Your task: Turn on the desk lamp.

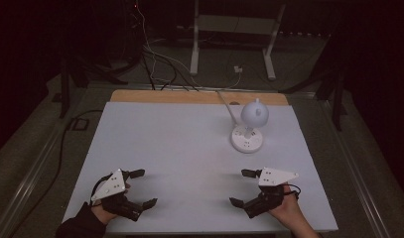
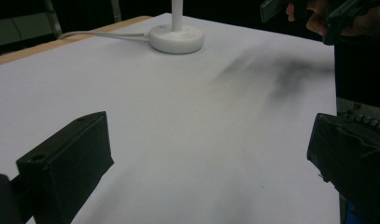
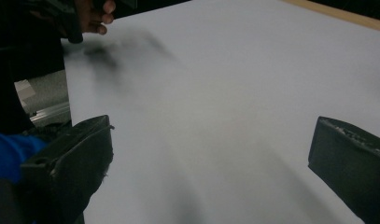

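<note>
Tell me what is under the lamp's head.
Under the lamp's head sits its round white base on the white table. The head covers the top of the stem.

White table cover (image 1: pixel 179 144), wood edge (image 1: pixel 189 97) (far side), floor cables (image 1: pixel 155 64).

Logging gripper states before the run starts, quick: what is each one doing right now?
Left gripper: open, holding nothing, over the white table.
Right gripper: open, holding nothing, short of the lamp.

White lamp, black grippers

A white lamp (image 1: pixel 249 126) is seen on a white table (image 1: pixel 165 144); both grippers (image 1: pixel 140 188) (image 1: pixel 241 187) are coloured black.
</note>
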Demonstrator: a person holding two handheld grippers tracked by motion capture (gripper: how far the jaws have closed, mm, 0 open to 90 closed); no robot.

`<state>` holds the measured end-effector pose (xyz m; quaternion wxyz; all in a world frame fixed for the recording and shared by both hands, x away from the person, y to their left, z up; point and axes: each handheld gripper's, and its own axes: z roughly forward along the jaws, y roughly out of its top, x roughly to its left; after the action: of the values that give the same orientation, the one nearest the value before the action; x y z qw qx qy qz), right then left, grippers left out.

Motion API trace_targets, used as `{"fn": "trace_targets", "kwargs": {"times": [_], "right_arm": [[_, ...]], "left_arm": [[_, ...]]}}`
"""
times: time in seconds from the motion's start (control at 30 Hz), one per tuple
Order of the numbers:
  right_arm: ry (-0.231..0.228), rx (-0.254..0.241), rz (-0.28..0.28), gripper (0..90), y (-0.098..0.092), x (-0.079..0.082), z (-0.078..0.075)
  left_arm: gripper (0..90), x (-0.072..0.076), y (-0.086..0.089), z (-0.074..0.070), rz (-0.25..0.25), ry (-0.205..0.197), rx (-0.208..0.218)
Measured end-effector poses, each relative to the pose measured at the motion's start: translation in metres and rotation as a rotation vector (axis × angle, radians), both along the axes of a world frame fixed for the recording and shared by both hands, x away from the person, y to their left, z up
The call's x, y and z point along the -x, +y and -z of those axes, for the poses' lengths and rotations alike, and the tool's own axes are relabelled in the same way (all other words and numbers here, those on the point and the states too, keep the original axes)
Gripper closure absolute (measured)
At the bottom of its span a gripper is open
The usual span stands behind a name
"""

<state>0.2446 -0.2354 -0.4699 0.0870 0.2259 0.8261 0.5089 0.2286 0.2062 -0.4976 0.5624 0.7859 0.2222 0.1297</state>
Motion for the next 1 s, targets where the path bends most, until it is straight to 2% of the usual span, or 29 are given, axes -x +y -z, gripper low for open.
{"fn": "trace_targets", "kwargs": {"times": [0.33,0.67,1.0], "right_arm": [[-0.044,-0.014,0.028,0.0,-0.006,-0.01,-0.017],[-0.085,-0.042,0.073,0.0,-0.02,-0.023,-0.037],[-0.088,-0.052,0.112,0.0,-0.032,-0.034,-0.046]], "left_arm": [[0.4,0.0,0.0,0.0,0.001,0.0,-0.002],[0.4,0.001,-0.001,0.0,0.006,0.002,-0.003],[0.4,0.0,0.0,0.0,0.006,0.002,0.002]]}}
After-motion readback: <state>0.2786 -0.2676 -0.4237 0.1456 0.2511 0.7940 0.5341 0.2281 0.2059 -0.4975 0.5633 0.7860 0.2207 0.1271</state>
